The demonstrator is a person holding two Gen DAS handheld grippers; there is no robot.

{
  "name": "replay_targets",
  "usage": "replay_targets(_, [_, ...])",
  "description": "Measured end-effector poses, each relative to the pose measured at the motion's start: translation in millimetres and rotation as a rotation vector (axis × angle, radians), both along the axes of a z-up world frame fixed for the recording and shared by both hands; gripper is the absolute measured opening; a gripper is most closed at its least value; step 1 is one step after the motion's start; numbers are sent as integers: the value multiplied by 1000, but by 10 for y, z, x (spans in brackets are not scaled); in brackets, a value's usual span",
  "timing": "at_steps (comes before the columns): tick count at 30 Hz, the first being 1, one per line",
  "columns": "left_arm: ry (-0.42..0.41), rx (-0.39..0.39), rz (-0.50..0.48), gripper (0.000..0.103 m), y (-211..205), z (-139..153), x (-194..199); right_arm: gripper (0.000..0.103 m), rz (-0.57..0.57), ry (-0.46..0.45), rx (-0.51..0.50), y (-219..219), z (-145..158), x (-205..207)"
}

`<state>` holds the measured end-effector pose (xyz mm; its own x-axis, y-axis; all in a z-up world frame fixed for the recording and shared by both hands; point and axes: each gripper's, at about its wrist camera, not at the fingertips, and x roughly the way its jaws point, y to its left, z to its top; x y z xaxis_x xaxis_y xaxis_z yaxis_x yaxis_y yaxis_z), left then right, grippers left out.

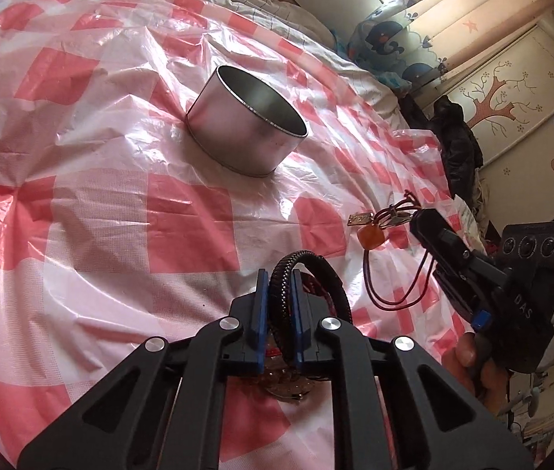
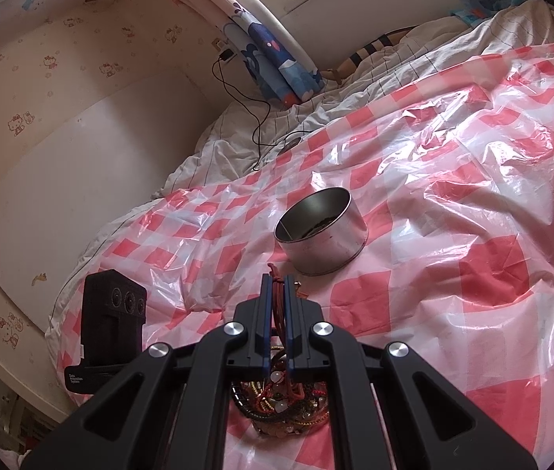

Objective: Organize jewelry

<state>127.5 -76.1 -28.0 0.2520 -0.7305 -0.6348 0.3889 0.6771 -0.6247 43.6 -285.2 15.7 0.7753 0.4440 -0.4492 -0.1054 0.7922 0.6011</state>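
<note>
In the left wrist view, the left gripper (image 1: 279, 274) sat low centre, its blue-padded fingers (image 1: 262, 305) clamped on a black braided bracelet (image 1: 308, 274) that arched up between and to the right of them. In the right wrist view, the right gripper (image 2: 277, 280) was likewise pinched together, on a bundle of red cord (image 2: 277, 301).

Only the left view showed that cord's far end: at right centre the right gripper (image 1: 420, 217) held red loops (image 1: 398, 215) from which an amber stone (image 1: 367, 237) and a small gold tag (image 1: 359, 219) hung, touching the sheet (image 1: 120, 215), with thin cord (image 1: 394, 286) trailing below. A hand (image 1: 469, 368) gripped that tool at lower right. Only the right view showed the jewelry pile (image 2: 281, 407) of beads and cords under the fingers at bottom centre, and dark items lying inside the tin (image 2: 322, 231).

The round metal tin (image 1: 245, 125) stood open on the pink-checked plastic sheet spread over the bed, well apart from both grippers. A curtain (image 2: 277, 55) and charger cable (image 2: 245, 102) lay beyond.
</note>
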Motion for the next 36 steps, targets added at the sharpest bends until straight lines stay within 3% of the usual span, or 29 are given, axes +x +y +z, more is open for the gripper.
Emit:
replay_targets(5, [1,-59,19,9,141,168,51,6,-19,-33,23,-71,37,-33])
replay_targets(12, [-58,-32,44,9,49,485,389,6,-51,-85,45,-219,194,-1])
replay_targets(19, [-119,9,55,9,-116,744,789,6,-57,-140,107,-355,423,492])
replay_targets(24, [-132,52,71,9,-226,727,1098,6,-32,-141,88,-272,450,840])
replay_targets(32, [-122,153,55,9,-521,498,1464,6,-11,-87,68,-216,229,1115])
replay_targets(36, [-97,270,9,10,-700,343,1525,6,-6,-70,46,-195,160,1255])
